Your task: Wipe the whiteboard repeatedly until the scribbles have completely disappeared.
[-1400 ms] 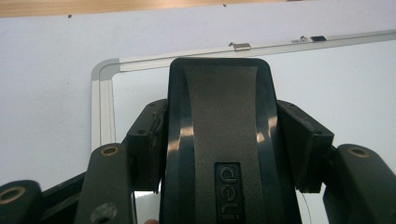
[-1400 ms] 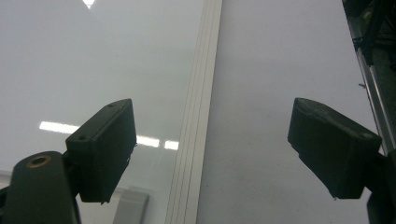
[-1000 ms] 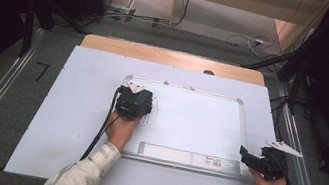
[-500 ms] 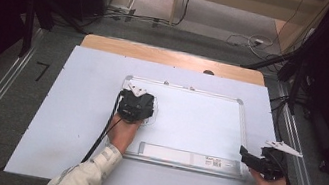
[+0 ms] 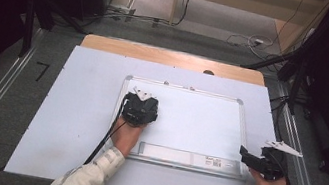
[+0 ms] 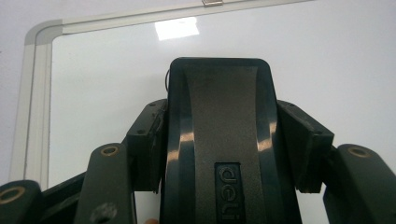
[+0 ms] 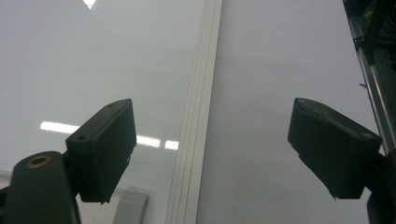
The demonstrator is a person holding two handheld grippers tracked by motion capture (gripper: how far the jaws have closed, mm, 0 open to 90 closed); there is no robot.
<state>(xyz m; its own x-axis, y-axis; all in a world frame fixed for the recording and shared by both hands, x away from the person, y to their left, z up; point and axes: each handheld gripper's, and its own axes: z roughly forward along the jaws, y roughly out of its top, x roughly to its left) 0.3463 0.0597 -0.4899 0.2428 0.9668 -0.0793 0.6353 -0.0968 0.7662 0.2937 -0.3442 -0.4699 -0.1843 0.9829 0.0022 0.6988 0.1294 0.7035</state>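
Your left hand-held gripper (image 6: 219,154) is clamped on a black whiteboard eraser (image 6: 219,140): its own view shows both pads tight against the eraser's glossy sides, a raised logo on the back, and the eraser's far end over the whiteboard (image 6: 327,56) near the rounded frame corner. From the high view the eraser hides beneath your left hand-held gripper (image 5: 139,110), which sits over the left part of the whiteboard (image 5: 198,121) with your left hand (image 5: 125,136) behind it, forearm angling in from the bottom edge. Your right hand-held gripper (image 7: 210,149) stands wide open with nothing between the pads; its view looks straight down the whiteboard's pale frame, one jaw over the board, the other over the surface (image 7: 280,93). In the high view that right hand-held gripper (image 5: 248,157) points left at the board's lower right corner. The white surface (image 5: 78,108) lies on a wooden table; grey floor, metal rails and loose cables surround it.
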